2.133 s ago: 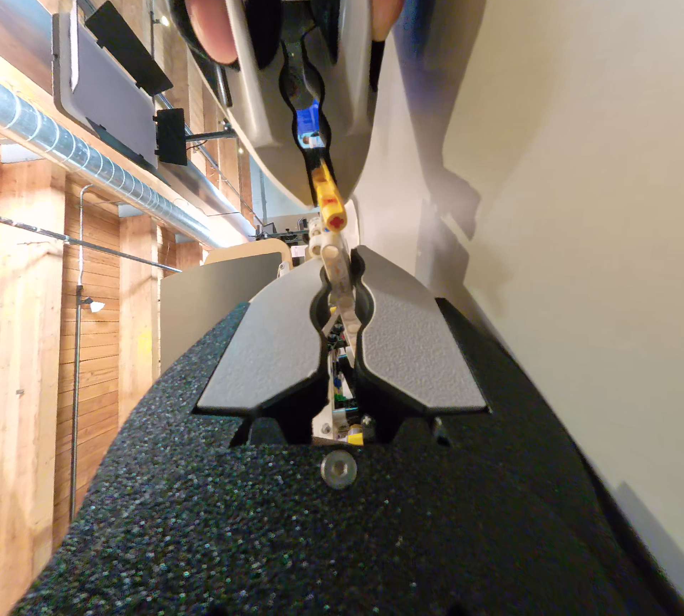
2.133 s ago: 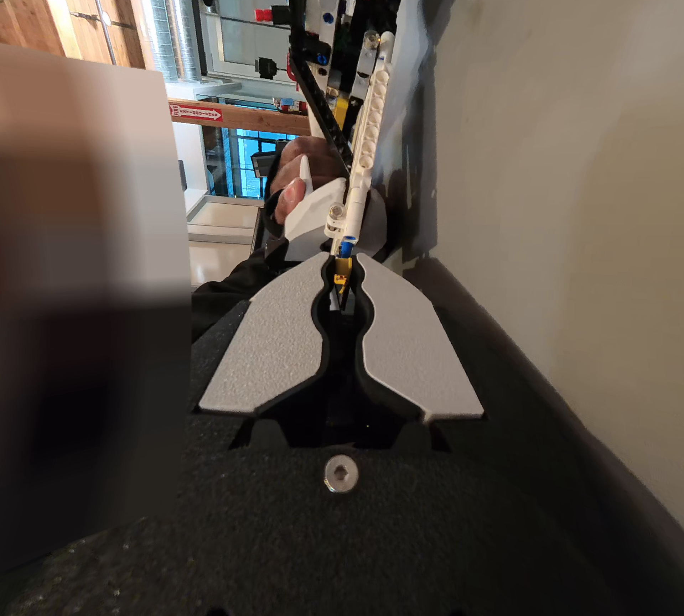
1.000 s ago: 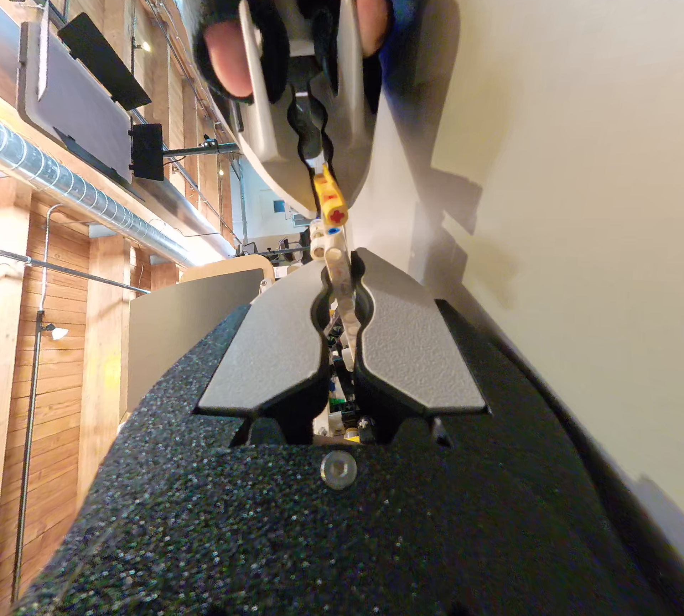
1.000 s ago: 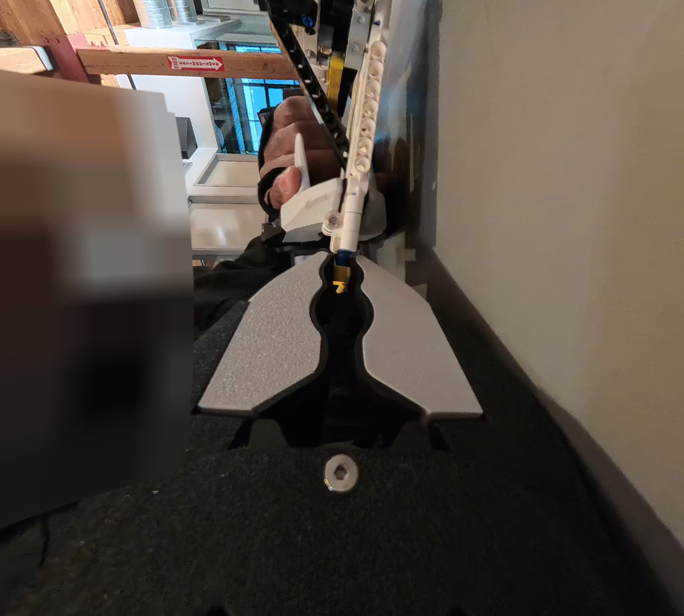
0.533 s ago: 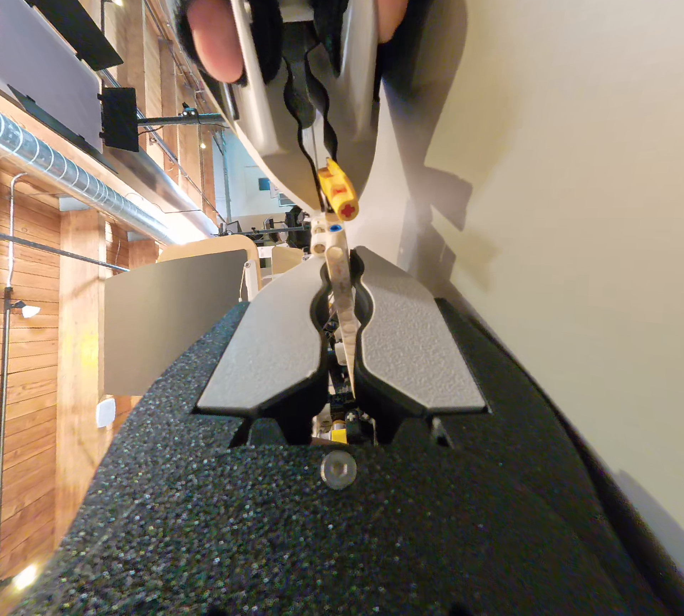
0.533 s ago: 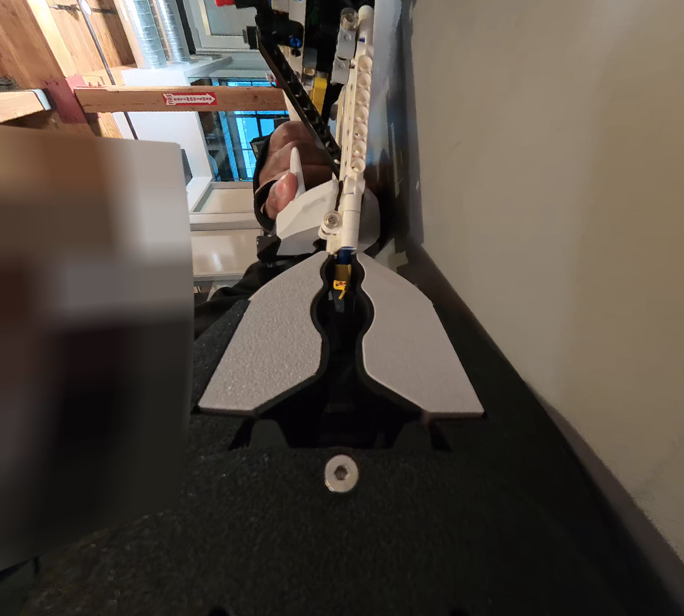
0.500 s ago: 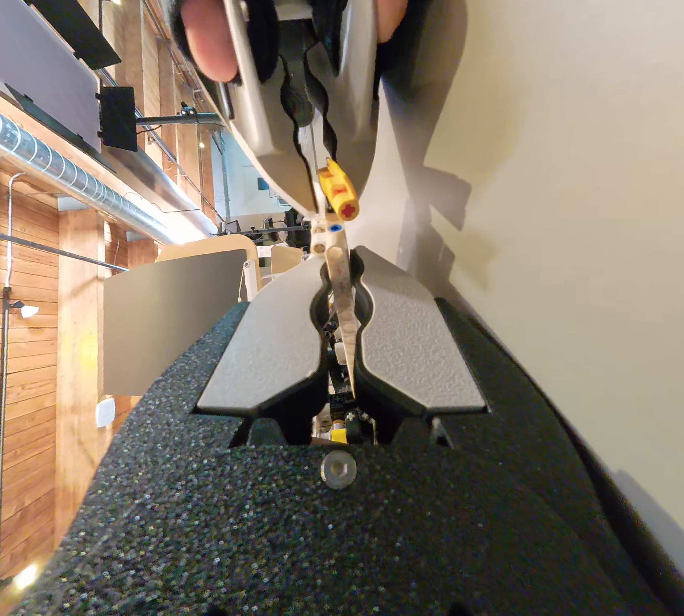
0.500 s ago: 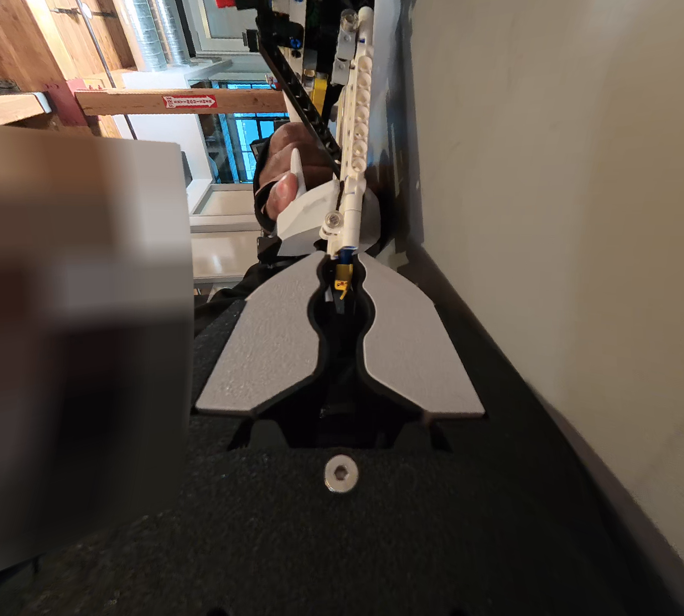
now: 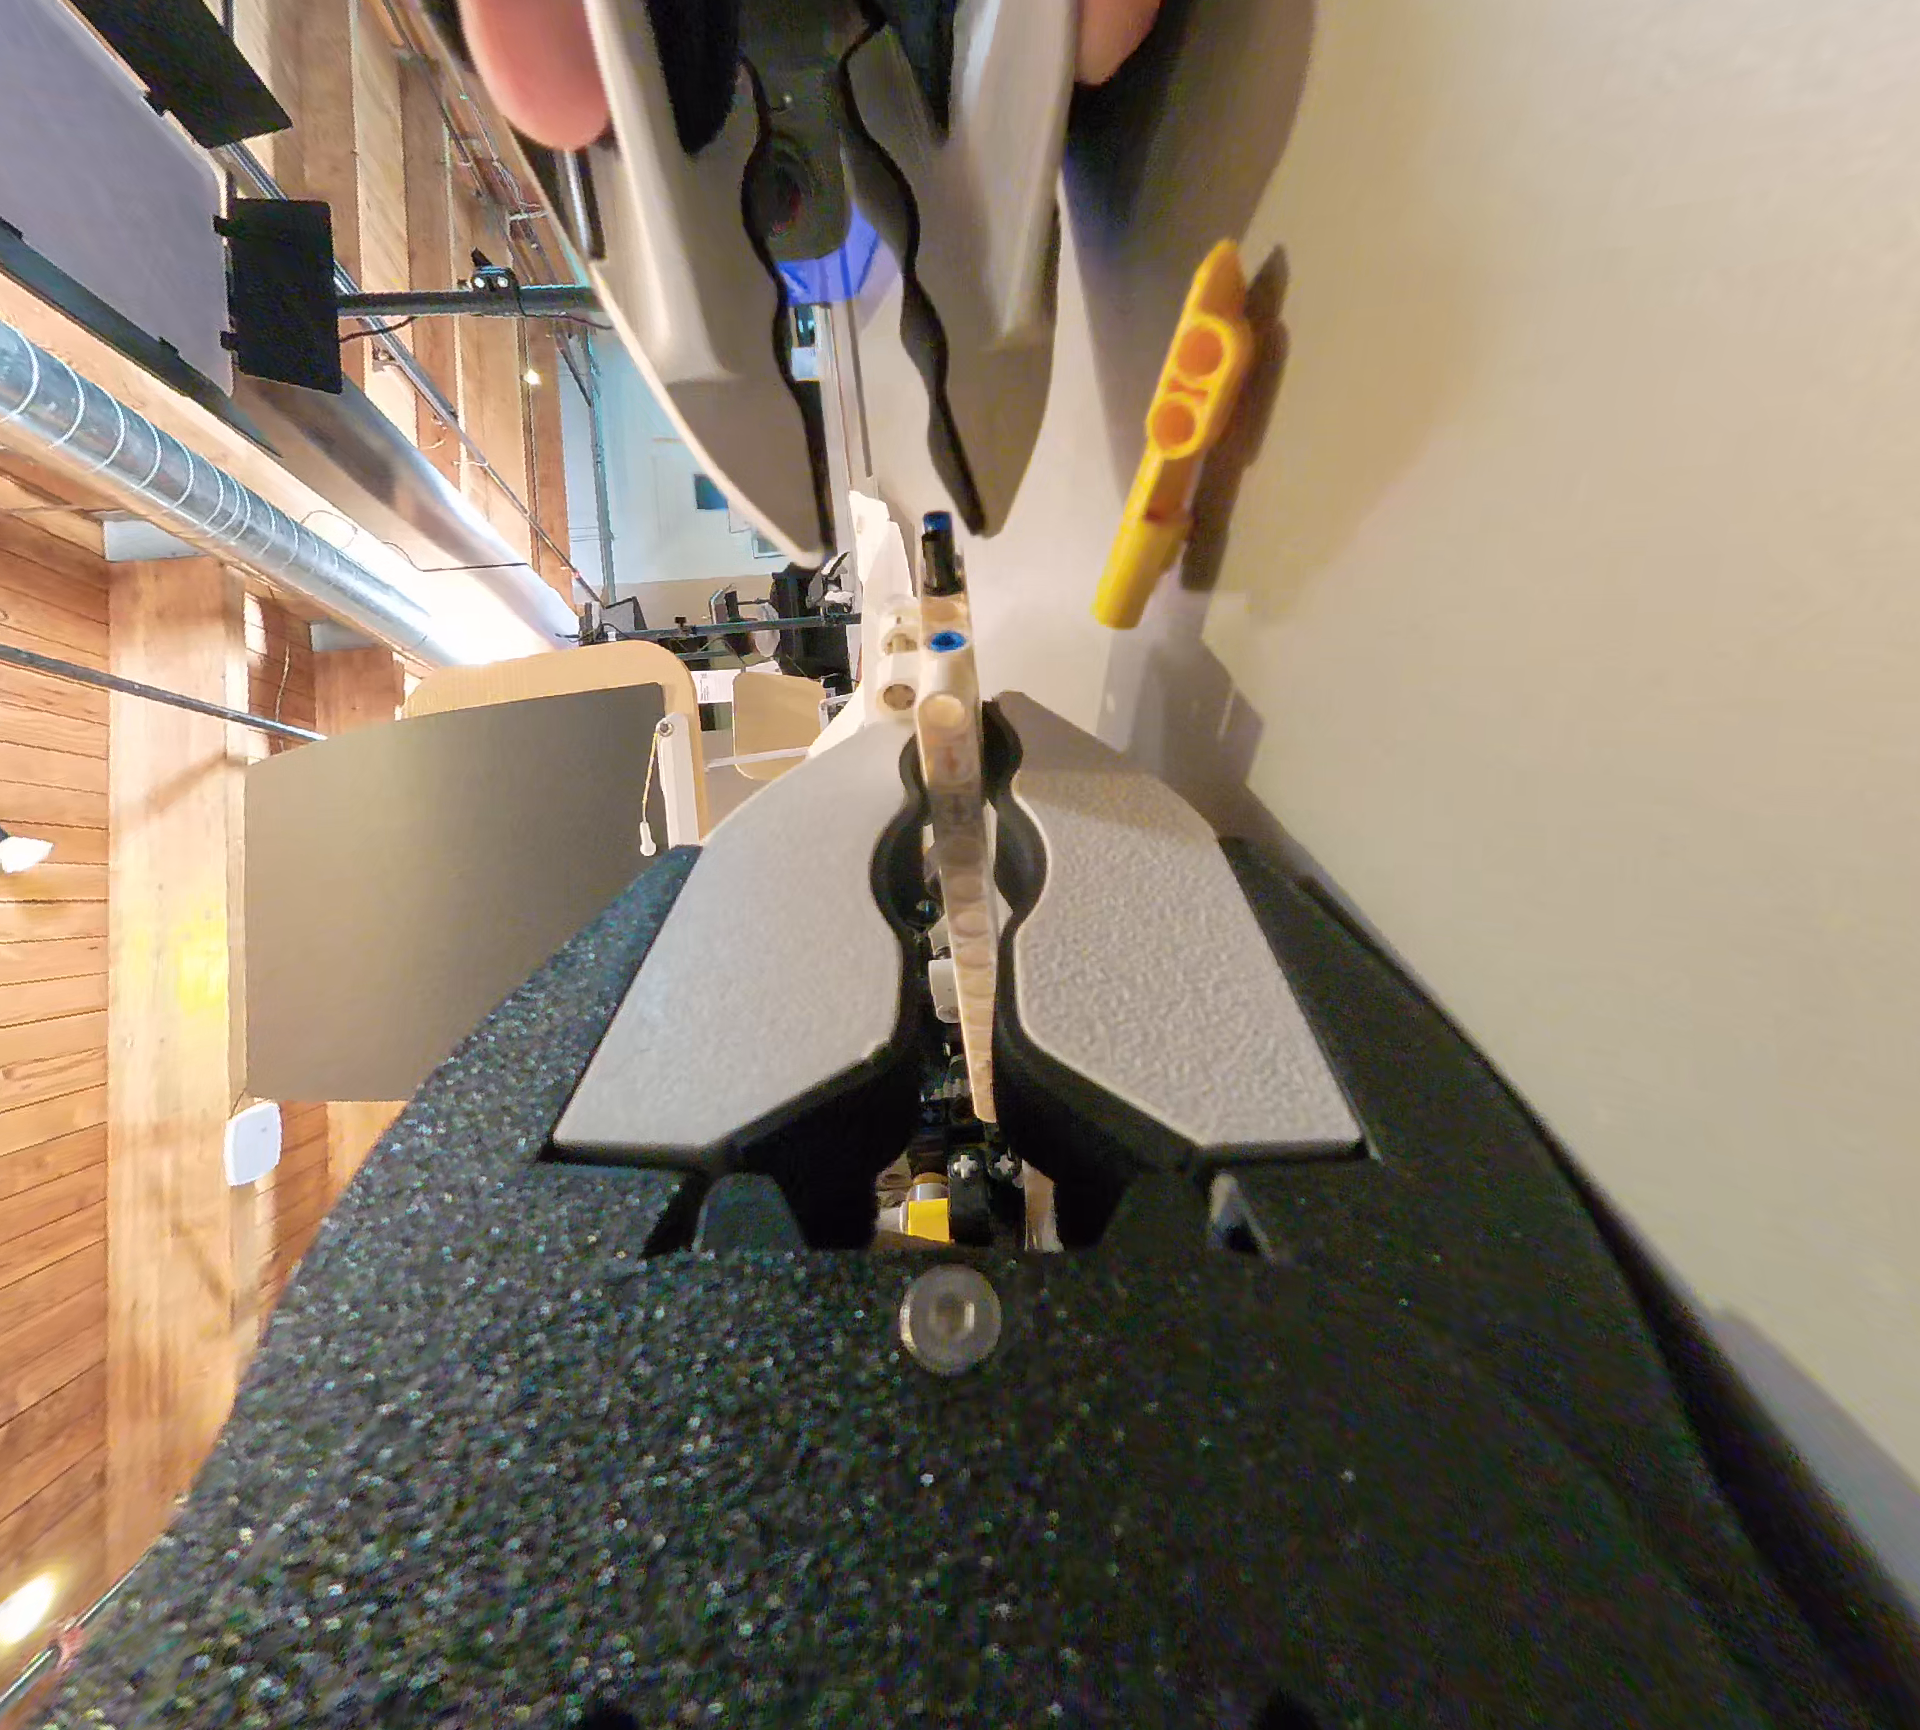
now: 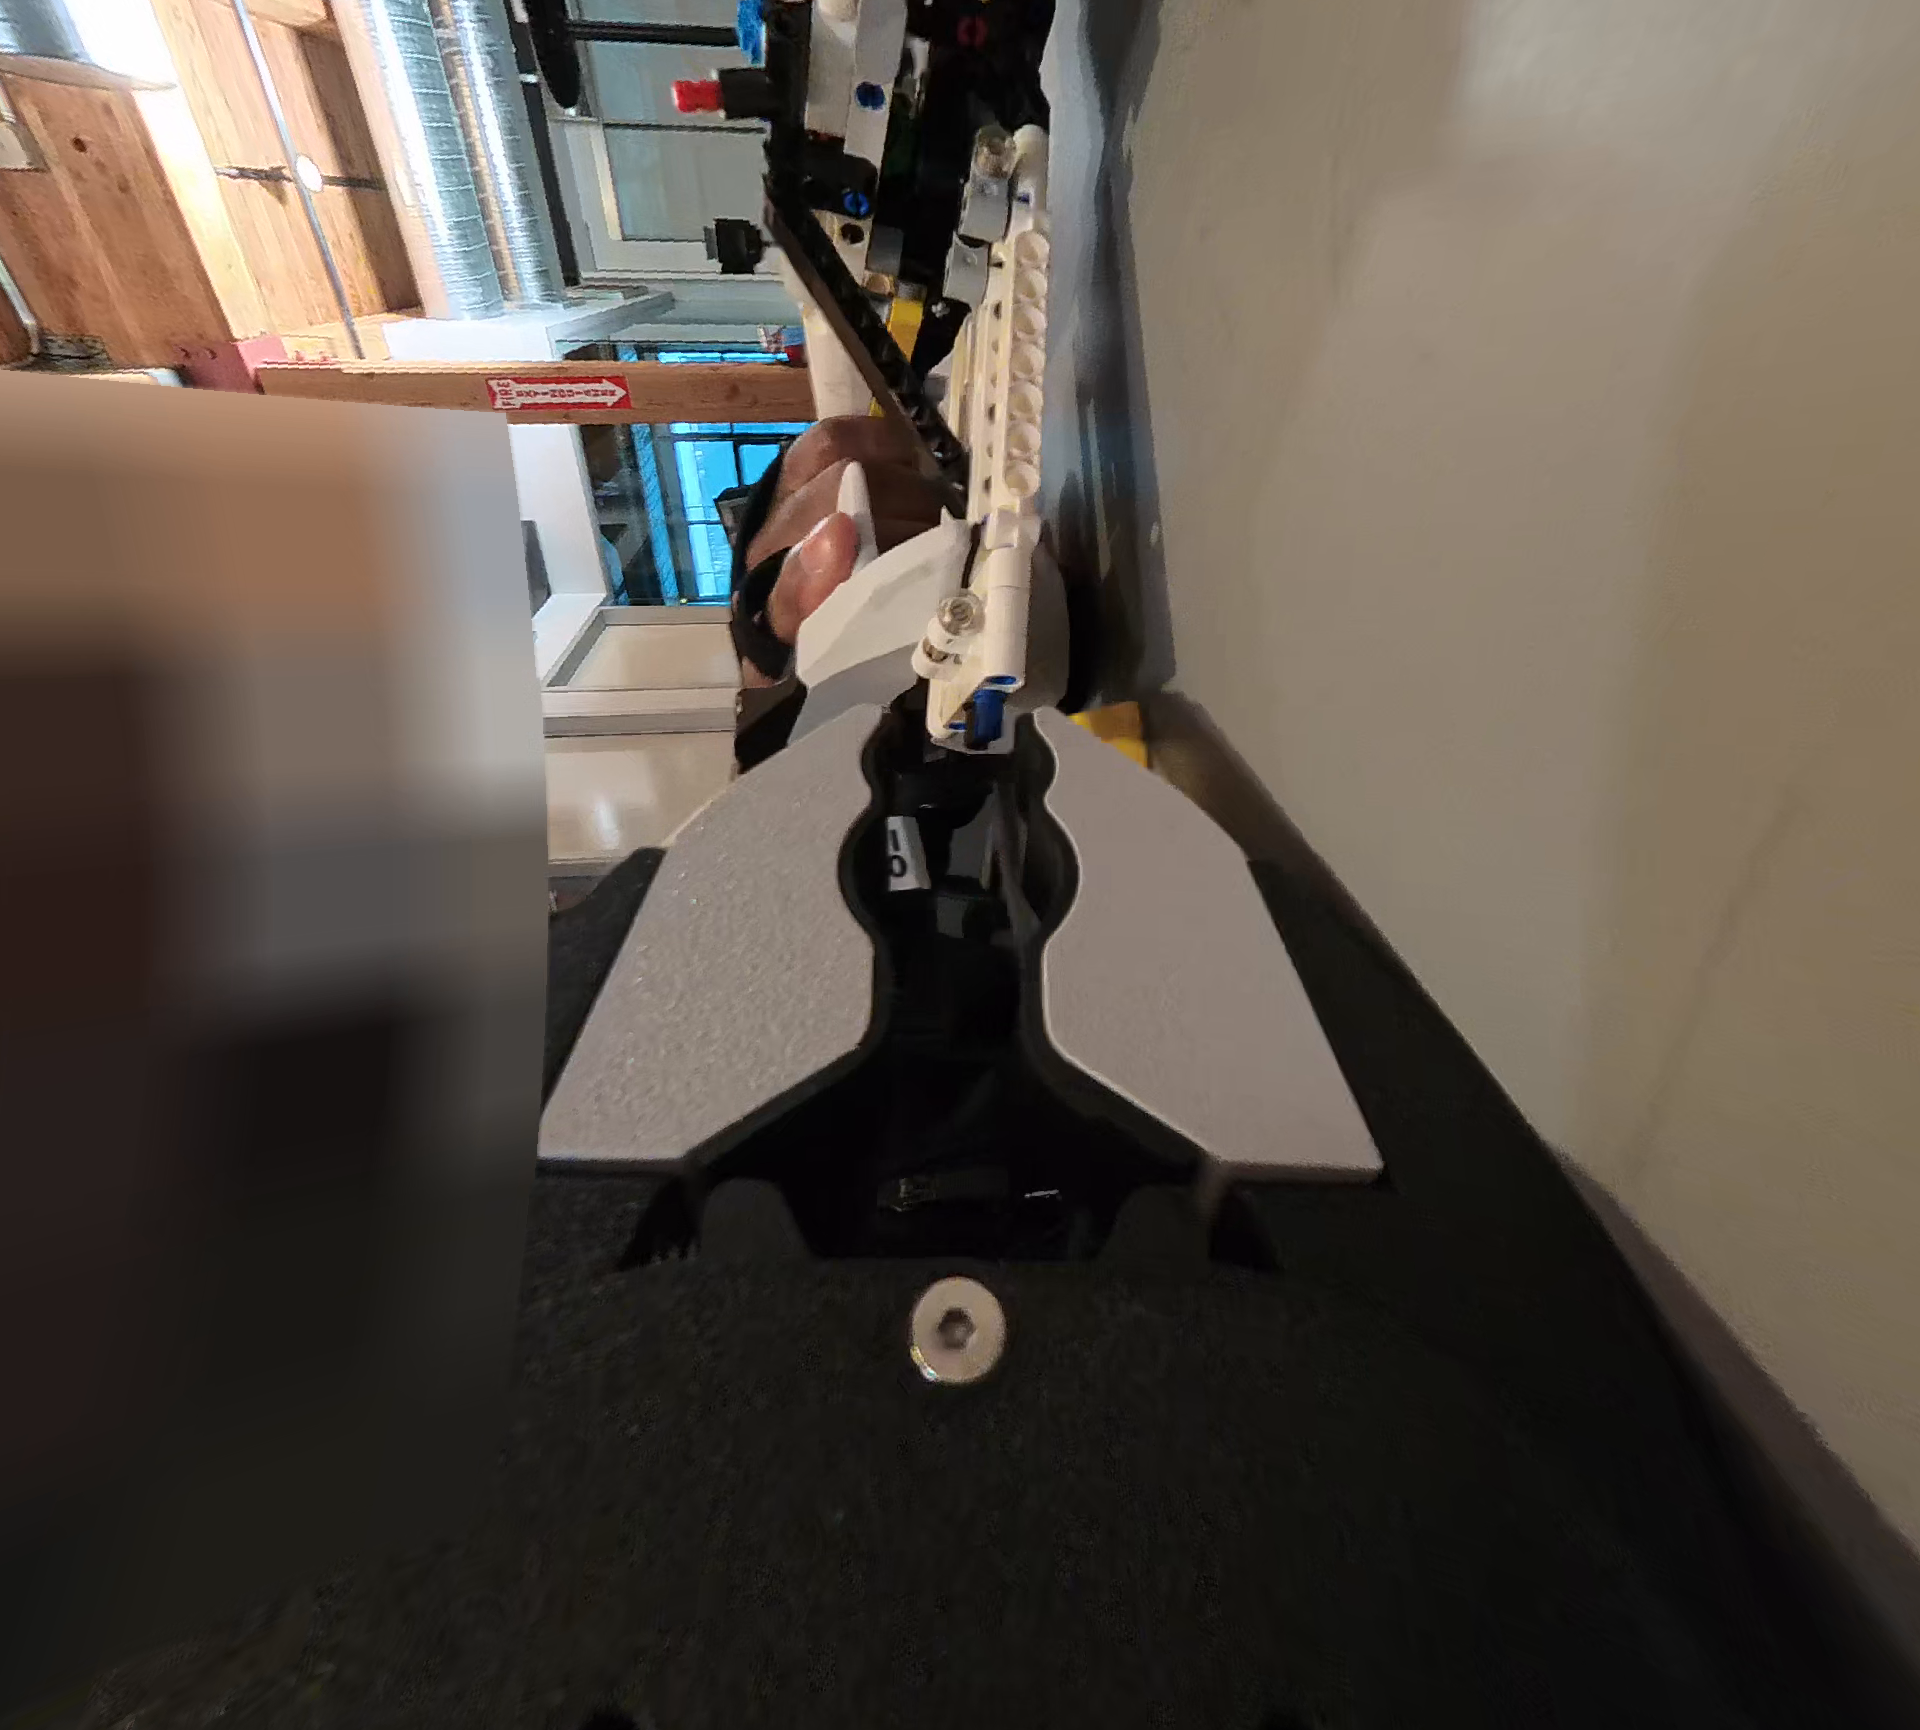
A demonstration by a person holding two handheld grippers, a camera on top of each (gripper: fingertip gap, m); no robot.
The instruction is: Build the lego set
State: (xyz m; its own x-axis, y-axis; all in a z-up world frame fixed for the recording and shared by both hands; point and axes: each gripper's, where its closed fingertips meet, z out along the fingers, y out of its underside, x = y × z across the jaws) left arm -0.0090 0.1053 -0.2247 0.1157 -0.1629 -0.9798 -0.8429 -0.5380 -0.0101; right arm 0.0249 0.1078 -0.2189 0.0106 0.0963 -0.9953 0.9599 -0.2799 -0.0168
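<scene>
The left gripper pinches a white perforated plastic beam; the right gripper, spread, faces its blue-pinned end; a loose yellow plastic connector lies right, on the cream tabletop.

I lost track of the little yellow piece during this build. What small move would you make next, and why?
Probably bring the right gripper over to the yellow piece: its jaws stand open with nothing in them, the piece lies loose on the table, and the left gripper is clamped on the white beam.
</scene>
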